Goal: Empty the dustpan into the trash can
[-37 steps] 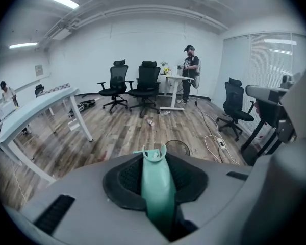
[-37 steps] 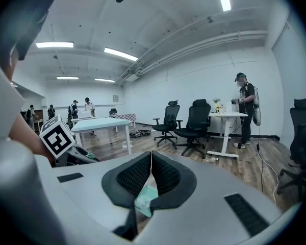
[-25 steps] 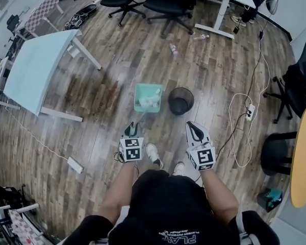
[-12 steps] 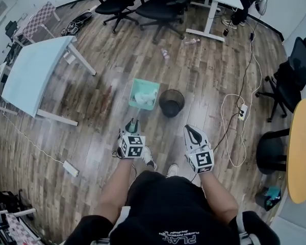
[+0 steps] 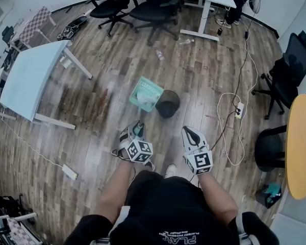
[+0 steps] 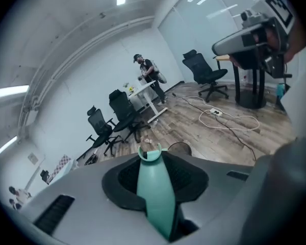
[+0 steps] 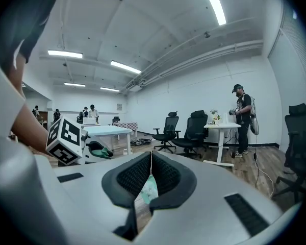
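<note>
Left claw (image 5: pixel 136 130) is clamped on the handle (image 6: pixel 155 193) of the teal dustpan (image 5: pixel 145 93). The pan end is tilted out front, right up against the left side of the black trash can (image 5: pixel 168 103) on the floor (image 5: pixel 107 126), with white scraps (image 5: pixel 144 99) in it. Right claw (image 5: pixel 189 132) is closed on nothing, alongside.

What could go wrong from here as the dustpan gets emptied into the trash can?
1. The dustpan sits beside the trash can, not clearly over its opening, so the white scraps might land on the floor.
2. The left gripper holds only the thin handle; the pan could twist or slip.
3. The pan's edge might knock the can over.
</note>
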Demonstrator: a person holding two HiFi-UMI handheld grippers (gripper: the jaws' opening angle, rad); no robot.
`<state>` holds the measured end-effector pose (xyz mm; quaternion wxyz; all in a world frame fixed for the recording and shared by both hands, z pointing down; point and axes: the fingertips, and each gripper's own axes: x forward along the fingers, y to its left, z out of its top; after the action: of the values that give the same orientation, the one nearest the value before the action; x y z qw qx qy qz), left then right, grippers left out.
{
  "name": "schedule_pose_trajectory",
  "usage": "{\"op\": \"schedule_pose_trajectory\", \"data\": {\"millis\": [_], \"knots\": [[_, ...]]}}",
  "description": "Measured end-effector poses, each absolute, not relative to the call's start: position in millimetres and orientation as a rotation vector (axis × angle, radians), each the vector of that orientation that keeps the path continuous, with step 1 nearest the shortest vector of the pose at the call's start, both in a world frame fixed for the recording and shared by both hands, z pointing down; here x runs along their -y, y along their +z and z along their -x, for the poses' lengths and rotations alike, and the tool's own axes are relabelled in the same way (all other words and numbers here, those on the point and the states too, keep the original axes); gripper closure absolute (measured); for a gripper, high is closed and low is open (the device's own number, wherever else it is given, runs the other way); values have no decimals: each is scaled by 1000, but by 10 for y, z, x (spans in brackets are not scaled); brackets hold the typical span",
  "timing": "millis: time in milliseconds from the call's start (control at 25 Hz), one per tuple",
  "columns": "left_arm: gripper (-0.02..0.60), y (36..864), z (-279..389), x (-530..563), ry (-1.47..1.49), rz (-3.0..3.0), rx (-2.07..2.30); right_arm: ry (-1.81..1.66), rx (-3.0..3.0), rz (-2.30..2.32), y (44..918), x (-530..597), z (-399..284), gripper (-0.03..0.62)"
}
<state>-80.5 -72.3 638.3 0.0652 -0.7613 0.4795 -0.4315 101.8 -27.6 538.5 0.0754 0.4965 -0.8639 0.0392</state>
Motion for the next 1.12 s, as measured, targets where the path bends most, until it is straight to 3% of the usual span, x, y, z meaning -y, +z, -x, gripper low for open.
{"op": "schedule_pose_trajectory", "data": {"millis": [880, 1120], "knots": [[482, 6699, 57, 390, -1464, 1882, -520, 151, 2487, -1591, 5455, 402, -1155, 569], [485, 7004, 115, 250, -1602, 1713, -275, 165, 2485, -1593, 5475, 374, -1199, 569]]}}
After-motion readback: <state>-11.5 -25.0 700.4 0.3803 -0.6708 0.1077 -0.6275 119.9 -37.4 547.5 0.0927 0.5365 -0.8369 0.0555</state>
